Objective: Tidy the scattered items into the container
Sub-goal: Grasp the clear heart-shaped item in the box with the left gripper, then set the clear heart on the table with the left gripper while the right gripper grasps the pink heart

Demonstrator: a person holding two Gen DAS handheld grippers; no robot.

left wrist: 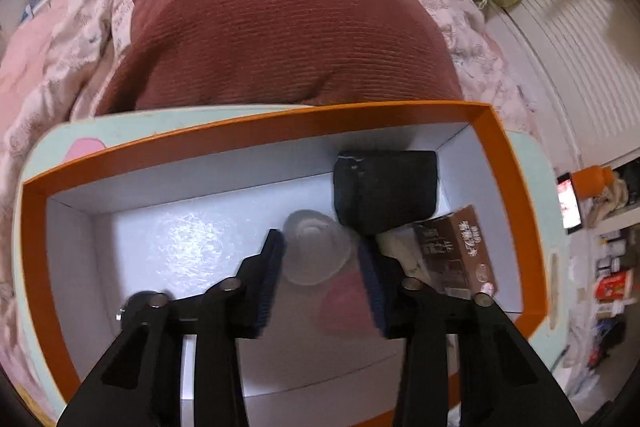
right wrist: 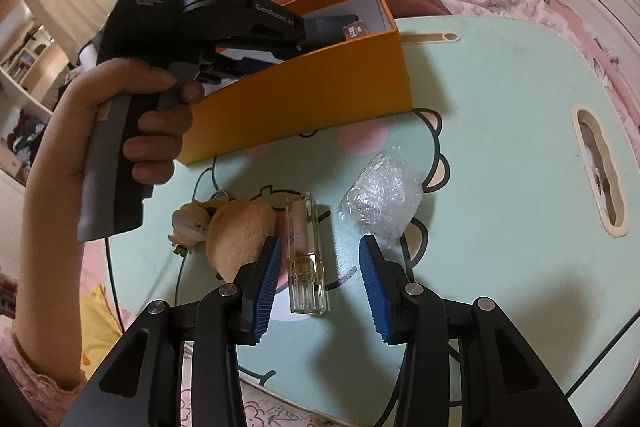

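1. The left gripper [left wrist: 318, 259] hangs inside the orange box [left wrist: 256, 137], and a clear cup [left wrist: 318, 247] sits between its jaws. The picture is blurred, so I cannot tell if the pads press the cup or stand just off it. If it is let go from this height, I think the light cup can roll against the black pouch [left wrist: 386, 189] or tip on the brown carton [left wrist: 460, 251] at the right end of the box.
2. A pink thing [left wrist: 344, 307] lies under the cup; what it is I cannot tell.
3. The right gripper [right wrist: 318, 279] has its jaws open and holds nothing. A clear tube [right wrist: 305, 255] lies on the table [right wrist: 500, 131] in front of the box, between the pads but nearer the left one. If the jaws close like this, the left pad meets the tube first and may push it sideways, and the smooth surface could slip.
4. The plush toy [right wrist: 240, 231] touches the outside of the left pad and could be dragged along. The plastic wrap [right wrist: 382, 199] lies just right of the tube.
5. Pose: the left hand [right wrist: 136, 131] grips the handle, and its gripper is tilted steeply down over the near wall of the box. The right gripper also slopes down, in front of the box.
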